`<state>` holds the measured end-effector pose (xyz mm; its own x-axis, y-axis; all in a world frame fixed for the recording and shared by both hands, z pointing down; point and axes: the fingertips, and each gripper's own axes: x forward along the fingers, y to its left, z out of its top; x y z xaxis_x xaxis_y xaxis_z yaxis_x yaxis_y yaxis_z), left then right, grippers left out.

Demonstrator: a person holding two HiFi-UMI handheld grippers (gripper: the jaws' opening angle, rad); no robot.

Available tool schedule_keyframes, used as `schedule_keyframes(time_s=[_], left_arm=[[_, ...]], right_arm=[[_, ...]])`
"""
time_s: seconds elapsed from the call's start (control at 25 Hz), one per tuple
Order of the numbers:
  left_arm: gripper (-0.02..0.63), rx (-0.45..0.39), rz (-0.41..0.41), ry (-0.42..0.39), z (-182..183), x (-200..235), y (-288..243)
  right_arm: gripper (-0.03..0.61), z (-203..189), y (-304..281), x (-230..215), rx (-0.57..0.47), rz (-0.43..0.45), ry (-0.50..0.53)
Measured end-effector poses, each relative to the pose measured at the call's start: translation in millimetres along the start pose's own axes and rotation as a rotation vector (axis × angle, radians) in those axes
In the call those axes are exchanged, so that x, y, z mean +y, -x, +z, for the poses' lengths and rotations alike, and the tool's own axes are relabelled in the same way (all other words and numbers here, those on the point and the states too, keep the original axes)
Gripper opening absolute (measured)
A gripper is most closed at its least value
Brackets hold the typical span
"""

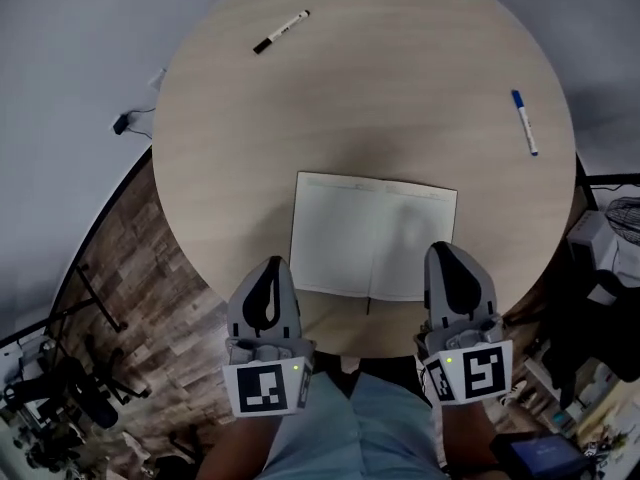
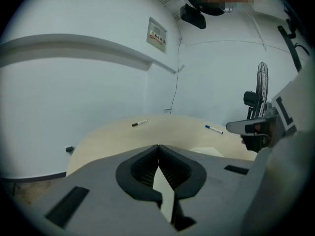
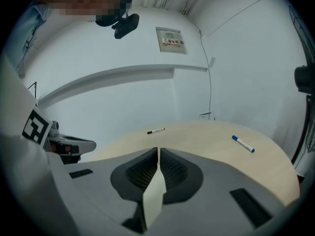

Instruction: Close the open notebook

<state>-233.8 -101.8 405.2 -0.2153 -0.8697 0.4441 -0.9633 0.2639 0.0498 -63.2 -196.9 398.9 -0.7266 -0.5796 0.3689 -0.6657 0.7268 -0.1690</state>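
The notebook (image 1: 372, 236) lies open and flat on the round, pale wood surface (image 1: 400, 88), close to its near edge. Both pages are pale and carry no visible writing, and a centre fold runs between them. A short dark marker tail shows at the foot of the fold.

The left gripper (image 1: 268, 268) sits just beside the notebook's near left corner. Its jaws are pressed together with nothing between them. The right gripper (image 1: 447, 253) overlaps the near right corner in the head view, and contact with the page cannot be confirmed. Its jaws are likewise closed and empty.

A black pen (image 1: 281, 31) lies at the far left of the surface and a blue pen (image 1: 525, 122) at the far right, both well apart from the notebook. Nothing rests on the pages.
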Motion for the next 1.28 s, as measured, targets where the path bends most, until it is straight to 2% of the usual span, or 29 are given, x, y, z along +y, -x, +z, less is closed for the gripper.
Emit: schedule_keyframes(time_s=[0.32, 0.52, 0.68, 0.88, 1.08, 1.28], left_arm=[[0.025, 0.190, 0.018, 0.060, -96.7, 0.6, -17.5], [0.140, 0.275, -0.001, 0.097, -129.3, -4.6, -21.8], [0.193, 0.309, 0.023, 0.104, -143.1, -0.2, -22.2], [0.198, 0.367, 0.054, 0.109, -155.0, 7.5, -25.5], [0.184, 0.350, 0.040, 0.155, -155.5, 3.6, -27.0], [0.173, 0.351, 0.028, 0.157, -155.3, 4.0, -28.1]], right_arm=[[0.048, -35.7, -12.3, 2.7, 0.036, 0.053, -0.008], [0.048, -60.1, -23.3, -0.8, 0.079, 0.074, -0.030], [0.048, -68.9, -27.2, -0.8, 0.100, 0.083, -0.028], [0.048, -70.8, -28.6, -3.5, 0.110, 0.084, -0.023], [0.048, -71.0, -29.6, -4.6, 0.113, 0.082, -0.029], [0.048, -74.4, -29.3, -7.4, 0.114, 0.076, -0.032]])
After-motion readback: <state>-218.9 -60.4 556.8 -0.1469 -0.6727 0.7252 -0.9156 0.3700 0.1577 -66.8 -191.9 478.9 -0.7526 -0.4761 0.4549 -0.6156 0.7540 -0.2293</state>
